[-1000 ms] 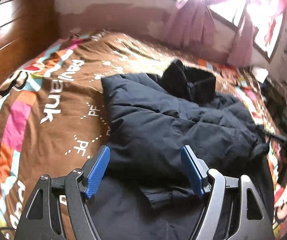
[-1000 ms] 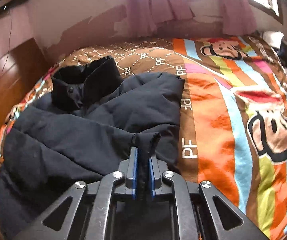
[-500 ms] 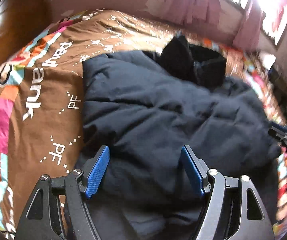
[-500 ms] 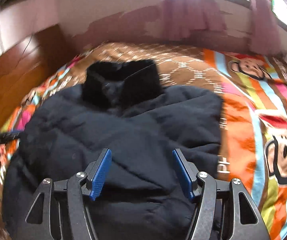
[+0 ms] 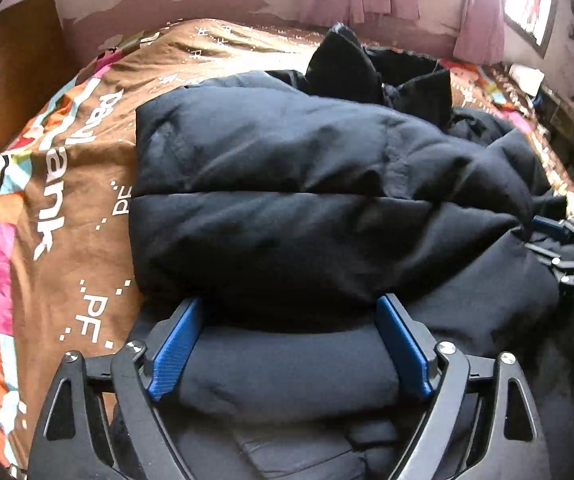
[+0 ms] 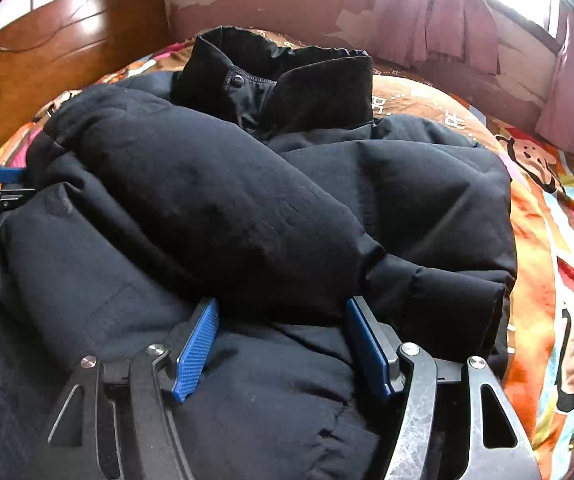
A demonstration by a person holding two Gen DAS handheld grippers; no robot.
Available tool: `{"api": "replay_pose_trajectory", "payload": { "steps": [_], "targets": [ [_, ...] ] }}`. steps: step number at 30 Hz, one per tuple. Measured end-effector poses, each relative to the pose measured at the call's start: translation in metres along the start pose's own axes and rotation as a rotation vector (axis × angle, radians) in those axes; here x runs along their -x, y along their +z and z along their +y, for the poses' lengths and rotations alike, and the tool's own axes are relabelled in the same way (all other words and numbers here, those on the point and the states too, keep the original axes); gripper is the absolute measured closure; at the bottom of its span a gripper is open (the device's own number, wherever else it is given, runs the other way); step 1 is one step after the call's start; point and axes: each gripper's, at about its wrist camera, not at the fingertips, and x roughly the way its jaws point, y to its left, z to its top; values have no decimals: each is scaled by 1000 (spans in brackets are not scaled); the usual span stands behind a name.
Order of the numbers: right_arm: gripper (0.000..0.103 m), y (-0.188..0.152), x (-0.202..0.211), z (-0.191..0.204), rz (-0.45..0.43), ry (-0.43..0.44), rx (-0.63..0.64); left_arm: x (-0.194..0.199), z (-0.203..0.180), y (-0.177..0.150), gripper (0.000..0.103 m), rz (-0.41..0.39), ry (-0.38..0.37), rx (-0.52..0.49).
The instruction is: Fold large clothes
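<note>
On bedspread (image 5: pixel 67 208): "PF", "ank" lettering | black jacket (image 5: pixel 287 220) | left claw (image 5: pixel 287 308), right claw (image 6: pixel 283 308) both just widened, gripping nothing

We've got the puffy black jacket (image 5: pixel 287 208) bulging right ahead of both grippers, blocking fwd travel low. Its collar (image 6: pixel 283 76) stands tall at the far end. Bare bedspread (image 5: pixel 67 208) to the left & right (image 6: pixel 559 280) = free room. Wooden headboard (image 6: pixel 67 52) & wall close off beyond.

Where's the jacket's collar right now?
In the right wrist view the collar stands upright at the far end of the black puffer jacket, top centre, just beyond the sleeve folded across the chest, with the wooden headboard to its left.
</note>
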Motion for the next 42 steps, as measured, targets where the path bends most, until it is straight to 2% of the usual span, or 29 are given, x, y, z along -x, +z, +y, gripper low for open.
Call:
{"api": "replay_pose_trajectory", "payload": {
  "steps": [2, 5, 8, 10, 12, 16, 18, 22, 26, 29, 30, 31, 32, 33, 34, 35, 36, 38, 39, 42],
  "targets": [
    [39, 2, 2, -2, -2, 15, -9, 8, 4, 3, 18, -36, -21, 31],
    [33, 3, 11, -7, -26, 66, -44, 20, 14, 12, 18, -102, -52, 97],
    [30, 7, 29, -16, -105, 123, -100, 30, 22, 34, 18, -156, -61, 189],
    [26, 16, 46, -22, -192, 137, -129, 32, 25, 57, 18, -169, -65, 240],
    [24, 34, 56, -27, -240, 125, -145, 34, 23, 82, 18, -195, -60, 260],
    [23, 77, 56, -44, -295, 111, -221, 25, 13, 138, 18, -234, -41, 221],
    [23, 98, 46, -53, -278, 97, -260, 14, 6, 165, 18, -234, -18, 193],
    [23, 138, 24, -75, -233, 66, -316, -16, -3, 199, 18, -209, -55, 198],
    [23, 169, 0, -96, -206, 44, -385, -44, -15, 218, 18, -179, -73, 196],
    [24, 190, -28, -110, -181, 40, -459, -60, -21, 225, 20, -175, -33, 181],
    [26, 193, -33, -113, -186, 39, -480, -65, -22, 226, 25, -173, -23, 175],
    [28, 196, -39, -115, -192, 46, -496, -70, -25, 228, 39, -165, -12, 166],
    [30, 198, -44, -117, -191, 39, -507, -75, -25, 230, 46, -162, -3, 155],
    [33, 199, -49, -117, -189, 32, -514, -80, -26, 231, 58, -154, 10, 146],
    [38, 200, -53, -116, -184, 38, -515, -85, -24, 232, 74, -130, 23, 146],
    [42, 201, -57, -116, -183, 43, -512, -89, -23, 231, 82, -122, 5, 147],
    [52, 200, -60, -115, -183, 42, -509, -90, -21, 231, 89, -124, -5, 144],
    [68, 195, -66, -114, -166, 49, -512, -83, -19, 226, 94, -160, 9, 131],
    [84, 191, -67, -115, -165, 72, -523, -78, -19, 223, 97, -178, 18, 120],
    [94, 174, -52, -122, -233, 146, -570, -56, -18, 208, 99, -252, -14, 85]
  ]
}}
